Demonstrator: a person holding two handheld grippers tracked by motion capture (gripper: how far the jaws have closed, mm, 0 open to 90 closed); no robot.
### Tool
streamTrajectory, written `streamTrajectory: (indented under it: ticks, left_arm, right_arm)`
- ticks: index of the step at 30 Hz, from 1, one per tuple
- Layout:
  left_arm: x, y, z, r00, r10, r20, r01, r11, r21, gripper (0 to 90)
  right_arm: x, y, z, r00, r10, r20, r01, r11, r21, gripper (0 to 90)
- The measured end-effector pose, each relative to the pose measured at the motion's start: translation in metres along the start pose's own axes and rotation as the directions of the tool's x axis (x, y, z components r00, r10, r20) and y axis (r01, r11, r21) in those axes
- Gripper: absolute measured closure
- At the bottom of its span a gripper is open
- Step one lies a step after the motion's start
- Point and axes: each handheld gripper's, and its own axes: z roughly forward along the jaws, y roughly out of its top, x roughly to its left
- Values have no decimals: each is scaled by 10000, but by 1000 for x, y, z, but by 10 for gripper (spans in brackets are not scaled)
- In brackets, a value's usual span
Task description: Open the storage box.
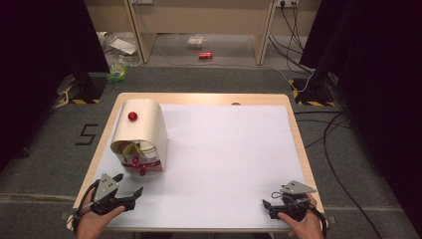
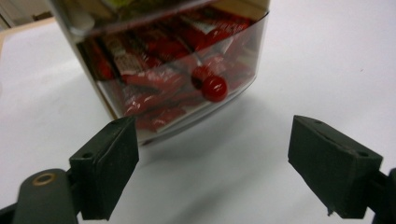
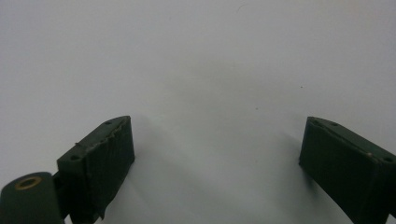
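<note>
A small box (image 1: 139, 130) with a curved pale wooden lid and a red knob (image 1: 132, 116) on top stands at the left of the white sheet. Its clear front (image 2: 173, 70) shows several red snack packets behind it and carries a second red knob (image 2: 214, 88). My left gripper (image 1: 130, 182) is just in front of the box, open, its jaws pointing at the clear front with nothing between them (image 2: 215, 163). My right gripper (image 1: 268, 200) rests near the front right edge, open over bare white sheet (image 3: 217, 163).
A white sheet (image 1: 224, 149) covers most of the wooden table (image 1: 199, 98). Beyond the table, a red can (image 1: 205, 55) and other litter lie on the floor by a wooden bench. Cables (image 1: 328, 134) trail on the floor at the right.
</note>
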Motion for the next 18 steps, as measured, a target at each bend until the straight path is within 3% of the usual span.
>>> streamTrajectory:
  ticks: [6,12,18]
  left_arm:
    - [-4,5,-3,9998,105,141,-101,9995,-311,158]
    - [-11,10,-3,9980,611,149,-600,9961,-647,157]
    - [-16,14,1,9933,1154,57,-1148,9914,-630,156]
  right_arm:
    - [0,0,0,10000,-8,-17,8,10000,17,101]
    - [0,0,0,10000,-2,-23,2,10000,-4,99]
    - [0,0,0,10000,-3,-27,3,10000,-27,97]
